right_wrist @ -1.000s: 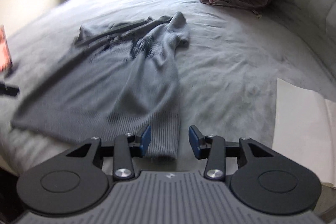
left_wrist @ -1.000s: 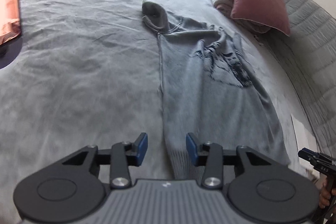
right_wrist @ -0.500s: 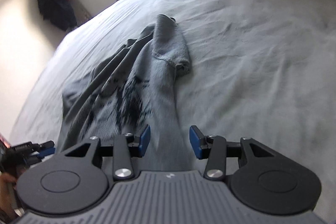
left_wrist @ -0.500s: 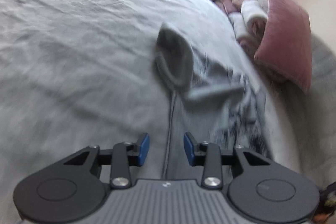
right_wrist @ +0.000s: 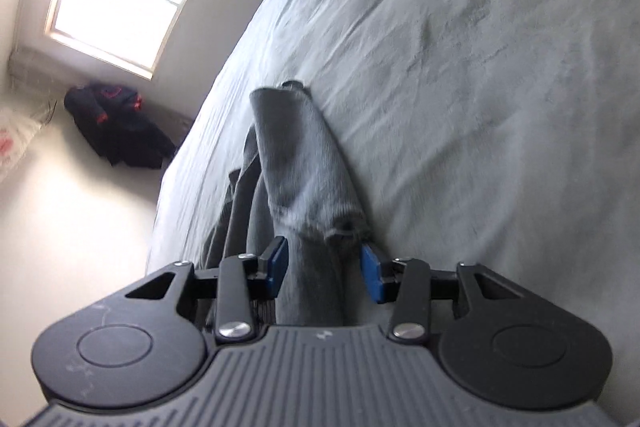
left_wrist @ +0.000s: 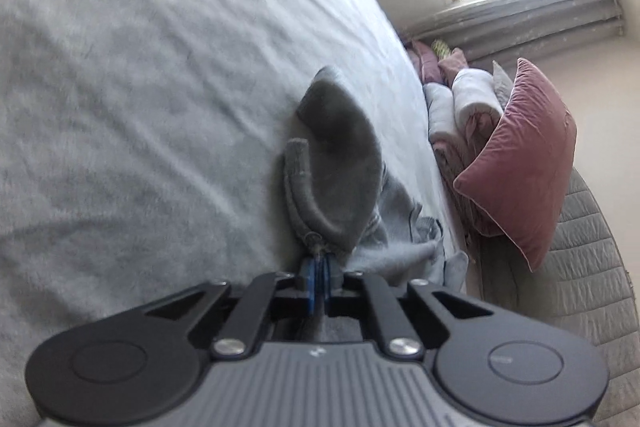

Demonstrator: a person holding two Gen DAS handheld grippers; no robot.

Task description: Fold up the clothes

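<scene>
Hoodie (left_wrist: pixel 340 163) on bed (left_wrist: pixel 140 87), pink pillow (left_wrist: pixel 520 163) nearby

The left gripper (left_wrist: pixel 319 281) has a grey ribbed body with a small white mark, two round black discs at the sides, black linkage arms with silver screws, and blue pads (left_wrist: pixel 309 279) on its fingers. The right gripper (right_wrist: pixel 325 271) has the same build: grey ribbed body, black discs with light scratches, silver screws, blue pads (right_wrist: pixel 371 277).
</scene>
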